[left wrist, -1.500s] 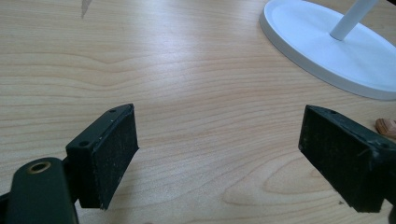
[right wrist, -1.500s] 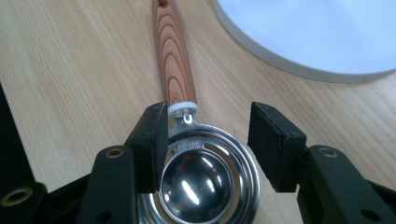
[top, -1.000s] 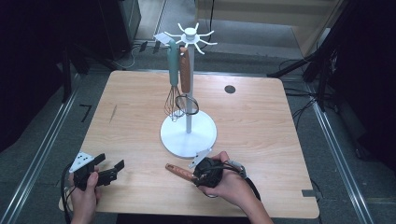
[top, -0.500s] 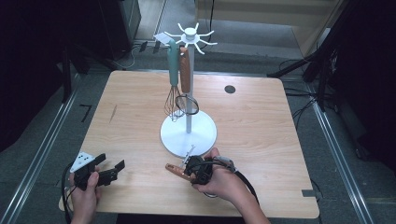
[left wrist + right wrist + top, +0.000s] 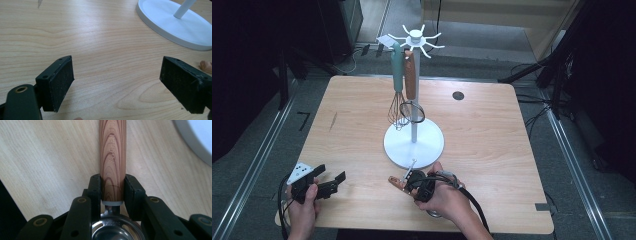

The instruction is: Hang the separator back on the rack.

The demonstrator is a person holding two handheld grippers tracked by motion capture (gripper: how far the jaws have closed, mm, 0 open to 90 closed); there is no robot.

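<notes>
The right gripper view shows a kitchen tool with a round, brown wooden handle (image 5: 112, 157) and a shiny metal head (image 5: 116, 232). It lies flat on the light wooden table (image 5: 50, 157), just beside the white round base of the hanging stand (image 5: 197, 135). The handle sits right between the two black jaws of the right gripper (image 5: 112, 188). The jaws have just been closing, and now they hug the wood on both sides, near where the metal starts. The handle looks hard and stiff, smooth, and likely a bit slippery. The metal end probably makes it head-heavy, so a hold near the head seems good.

In the high view, the left gripper (image 5: 332, 181) waits wide open over bare table.
</notes>
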